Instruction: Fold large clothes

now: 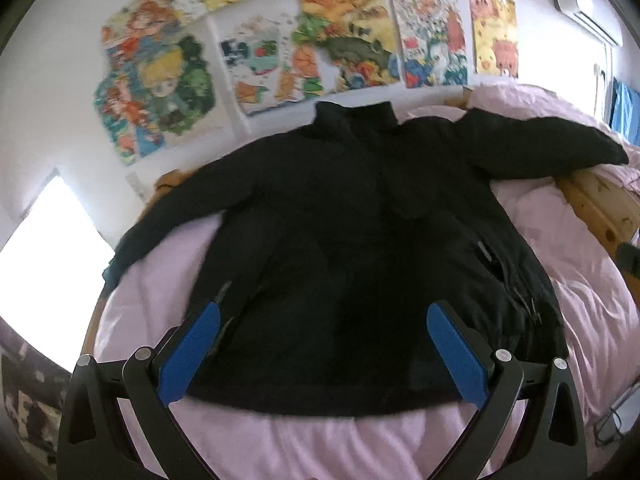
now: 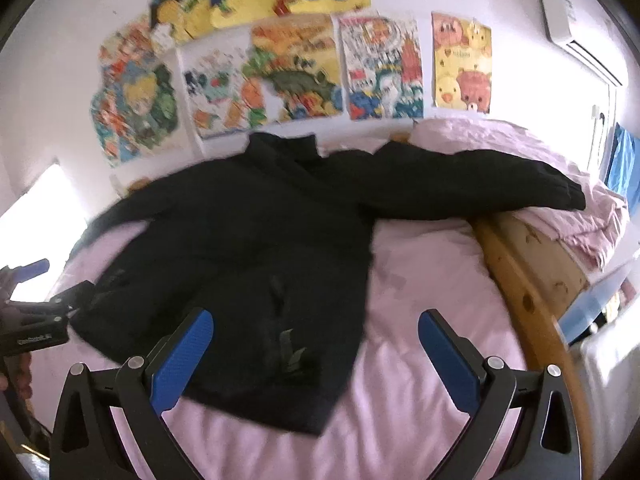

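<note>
One garment: I see a single black jacket (image 1: 340, 240) spread flat, front up, on the bed (image 1: 580, 280), collar toward the poster wall (image 1: 248, 60), both sleeves stretched outward.
Bed: pink cover, wooden frame (image 2: 532, 280) showing at the right edge.
Handling: I judge the jacket soft and limp, bulky rather than heavy, likely to sag and drag on the cover; nothing fragile.
Where to grip: I would take the hem corners or a sleeve cuff (image 2: 568, 196), where the fabric edge is thin enough to pinch.
Left gripper (image 1: 324, 344): released, jaws wide apart, hovering over the hem, grasping nothing.
Right gripper (image 2: 316, 348): released likewise, over the jacket's right hem and the bare cover.
Writing: small white lettering on the left gripper's body in the right wrist view, too blurred for me to read; poster text illegible.
</note>
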